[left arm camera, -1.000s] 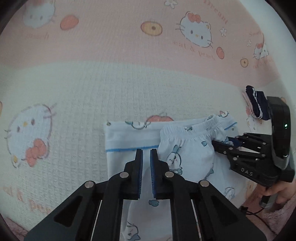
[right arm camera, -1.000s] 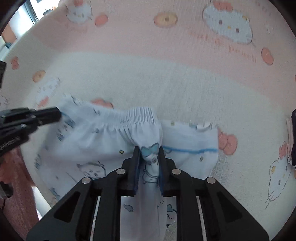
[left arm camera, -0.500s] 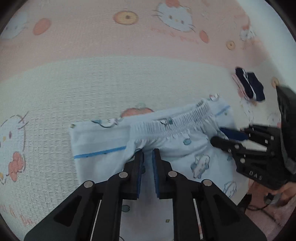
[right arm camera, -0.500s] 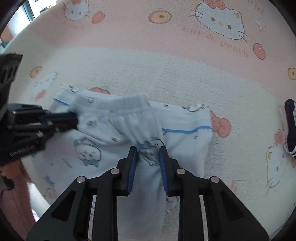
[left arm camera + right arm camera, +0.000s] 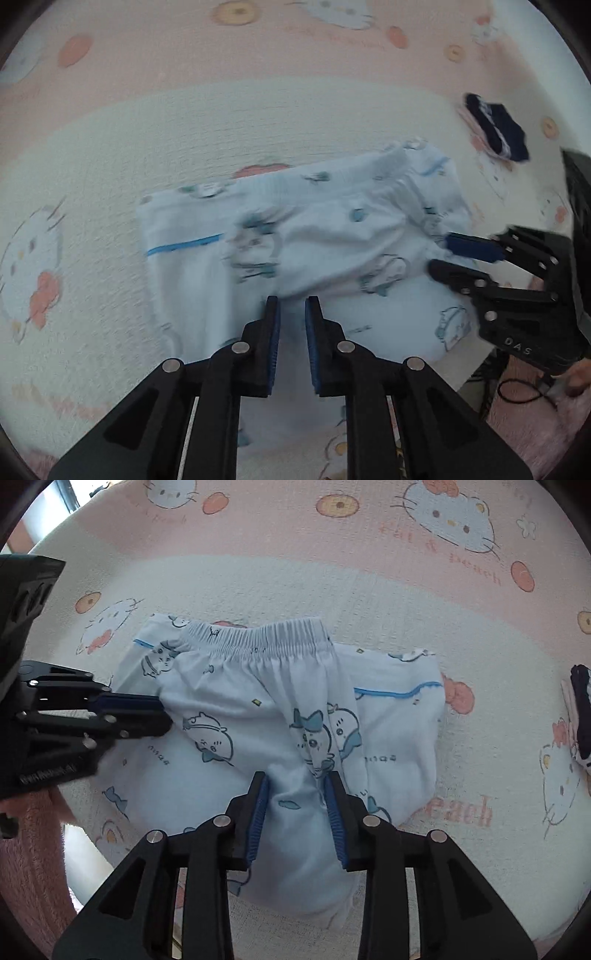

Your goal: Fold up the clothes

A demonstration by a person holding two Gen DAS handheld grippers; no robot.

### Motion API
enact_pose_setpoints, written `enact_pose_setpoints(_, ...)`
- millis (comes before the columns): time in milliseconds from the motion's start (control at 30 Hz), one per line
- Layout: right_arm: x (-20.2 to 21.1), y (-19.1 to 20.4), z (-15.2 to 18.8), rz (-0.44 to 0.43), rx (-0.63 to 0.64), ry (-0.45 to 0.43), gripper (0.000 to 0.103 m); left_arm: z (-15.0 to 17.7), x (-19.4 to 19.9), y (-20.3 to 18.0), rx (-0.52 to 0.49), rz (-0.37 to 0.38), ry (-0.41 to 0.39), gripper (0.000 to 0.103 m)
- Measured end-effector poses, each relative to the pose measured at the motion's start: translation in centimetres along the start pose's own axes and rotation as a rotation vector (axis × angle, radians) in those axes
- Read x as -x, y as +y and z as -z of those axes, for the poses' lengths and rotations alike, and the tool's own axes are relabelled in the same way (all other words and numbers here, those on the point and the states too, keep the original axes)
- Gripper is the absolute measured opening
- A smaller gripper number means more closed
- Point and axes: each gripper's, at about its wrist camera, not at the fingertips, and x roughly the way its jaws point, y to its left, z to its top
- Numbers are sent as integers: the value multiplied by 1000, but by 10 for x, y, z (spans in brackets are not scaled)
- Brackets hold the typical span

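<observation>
Pale blue printed shorts lie crumpled on top of a folded pale blue garment with a blue stripe, both on a cream and pink cartoon-cat blanket. Elastic waistband faces the far side, gathered and roughly level.

Right gripper: jaws have just been opening. Fabric of the shorts sits between the blue pads, which stand apart, not pinching.

Left gripper: jaws have just been opening, gap narrow, pads clear of cloth at the tips; shorts' lower edge lies just beyond them. In the right wrist view its fingertips touch the shorts' left edge.

Dark navy item lies well apart on the blanket. Pink fuzzy sleeve at lower left.
</observation>
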Motion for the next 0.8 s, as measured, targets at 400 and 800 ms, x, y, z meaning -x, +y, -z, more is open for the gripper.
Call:
enact_pose_setpoints(400, 10, 9, 40, -6, -73, -29, 35, 34, -7, -47, -180, -48, 74, 47)
enact_pose_setpoints(800, 24, -7, 64, 71, -136, 12, 38, 48, 3, -31, -82, -178, 72, 51)
